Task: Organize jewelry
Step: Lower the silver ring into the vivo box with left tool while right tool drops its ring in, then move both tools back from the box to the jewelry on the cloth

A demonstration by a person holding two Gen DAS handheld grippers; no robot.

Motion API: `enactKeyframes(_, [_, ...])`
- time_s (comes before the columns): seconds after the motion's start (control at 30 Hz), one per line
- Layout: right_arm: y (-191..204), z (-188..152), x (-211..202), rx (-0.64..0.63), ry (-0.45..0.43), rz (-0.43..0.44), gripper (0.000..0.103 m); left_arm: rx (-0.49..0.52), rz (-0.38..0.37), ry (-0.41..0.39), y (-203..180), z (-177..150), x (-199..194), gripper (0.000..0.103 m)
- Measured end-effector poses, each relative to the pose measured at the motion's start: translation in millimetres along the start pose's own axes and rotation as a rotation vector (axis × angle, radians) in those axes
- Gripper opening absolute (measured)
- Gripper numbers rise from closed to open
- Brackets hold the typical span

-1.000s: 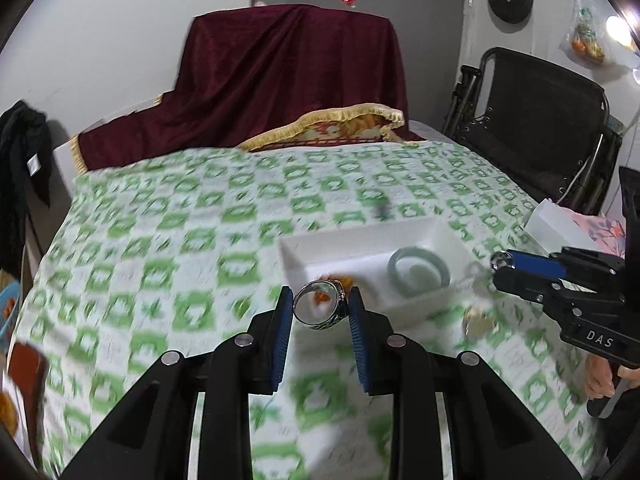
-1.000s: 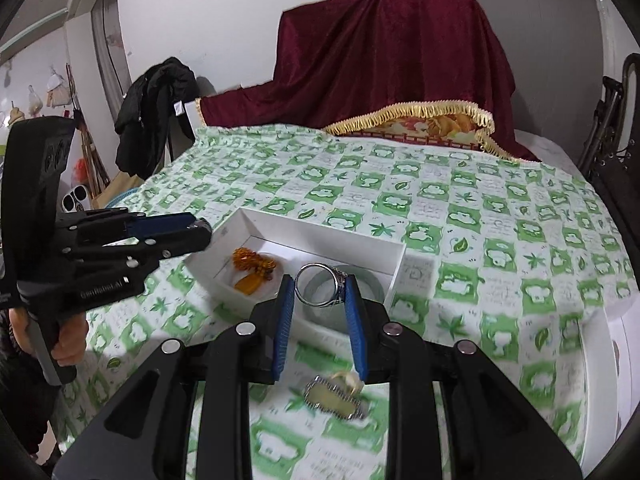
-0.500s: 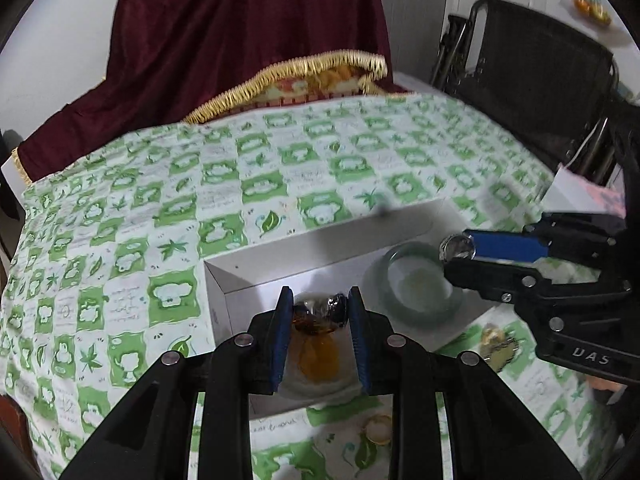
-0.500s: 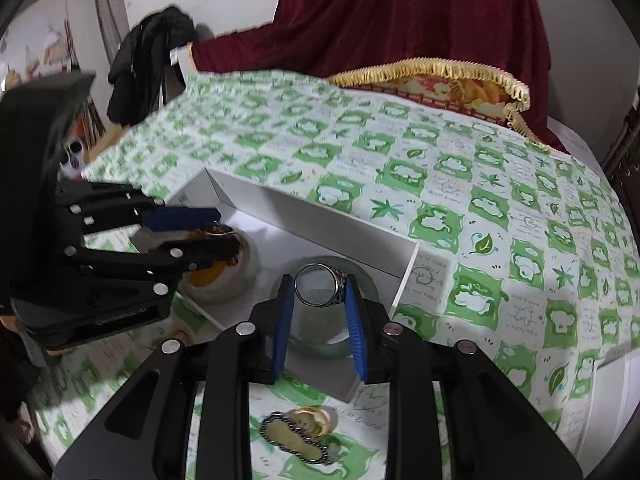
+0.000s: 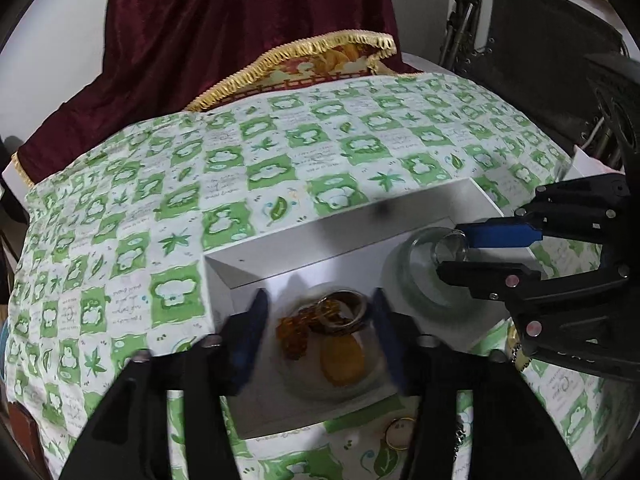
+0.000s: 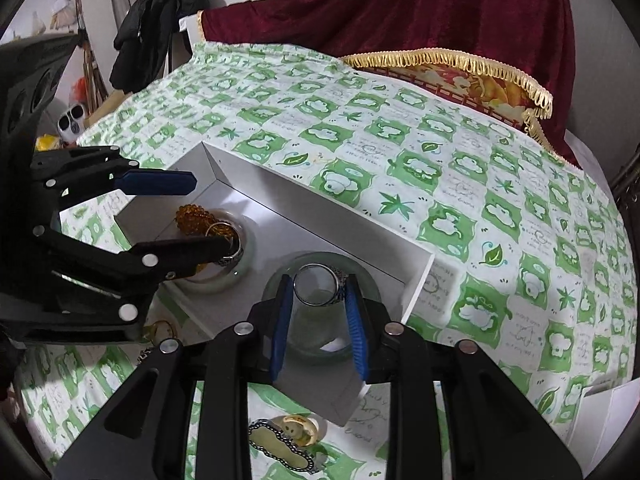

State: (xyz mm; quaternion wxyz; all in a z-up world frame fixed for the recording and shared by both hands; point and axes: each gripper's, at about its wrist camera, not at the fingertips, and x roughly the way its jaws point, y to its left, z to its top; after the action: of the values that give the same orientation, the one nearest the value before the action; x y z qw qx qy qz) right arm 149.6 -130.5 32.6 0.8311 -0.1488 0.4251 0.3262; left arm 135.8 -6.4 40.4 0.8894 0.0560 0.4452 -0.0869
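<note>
A white box [image 5: 320,236] lies on the green-checked tablecloth. My left gripper [image 5: 318,332] is open over its left part. A silver ring [image 5: 344,314] lies loose between the spread fingers, on an amber bead-and-pendant piece [image 5: 340,356] inside a pale bangle. In the right wrist view that ring [image 6: 230,250] touches the left gripper's [image 6: 208,214] lower finger. My right gripper [image 6: 320,292] is shut on a second silver ring [image 6: 320,284], just above a pale green bangle [image 6: 320,320] in the box's right part. The left wrist view shows the right gripper [image 5: 450,252] there too.
On the cloth in front of the box lie a gold ring [image 6: 300,428] and a framed oval pendant [image 6: 280,446]. A maroon cloth [image 5: 240,20] covers something at the far end. A black chair [image 5: 540,40] stands right, a black jacket [image 6: 156,20] hangs far left.
My left gripper came down into the box and opened, letting its ring drop onto the amber piece. My right gripper moved down over the green bangle, still holding its ring.
</note>
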Motion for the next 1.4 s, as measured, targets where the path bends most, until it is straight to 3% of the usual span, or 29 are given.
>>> enactKeyframes(0.2, [-2, -1, -4, 0.012, -0.008, 0.015, 0.026, -0.018, -0.012, -0.046, 1, -1, -15, 0.068])
enactKeyframes(0.4, [-28, -11, -42, 0.141, -0.149, 0.032, 0.027, -0.098, -0.005, -0.126, 17, -4, -41, 0.079])
enactKeyframes(0.43, [-32, -15, -48, 0.162, -0.174, 0.035, 0.03, -0.117, -0.003, -0.137, 22, -5, -45, 0.079])
enactKeyframes(0.5, [-42, -26, -62, 0.221, -0.234, 0.032, 0.057, -0.173, 0.007, -0.163, 35, -10, -54, 0.082])
enactKeyframes(0.57, [-47, -45, -75, 0.279, -0.299, 0.013, 0.072, -0.226, 0.014, -0.184, 47, -18, -61, 0.085])
enactKeyframes(0.63, [-47, -60, -81, 0.3, -0.321, -0.004, 0.075, -0.27, 0.02, -0.195, 57, -26, -66, 0.087])
enactKeyframes(0.77, [-44, -85, -73, 0.327, -0.278, -0.045, 0.089, -0.345, 0.05, -0.19, 72, -50, -67, 0.091])
enactKeyframes(0.87, [-44, -97, -64, 0.356, -0.208, -0.093, 0.091, -0.371, 0.06, -0.153, 75, -67, -62, 0.093])
enactKeyframes(1.1, [-43, -117, -55, 0.435, -0.135, -0.084, 0.099, -0.407, 0.041, -0.071, 68, -94, -55, 0.094])
enactKeyframes(1.23, [-36, -121, -50, 0.414, -0.098, -0.092, 0.099, -0.368, 0.056, -0.054, 49, -103, -55, 0.099])
enactKeyframes(1.4, [-32, -120, -48, 0.391, -0.079, -0.116, 0.099, -0.227, 0.194, 0.019, 21, -110, -44, 0.1])
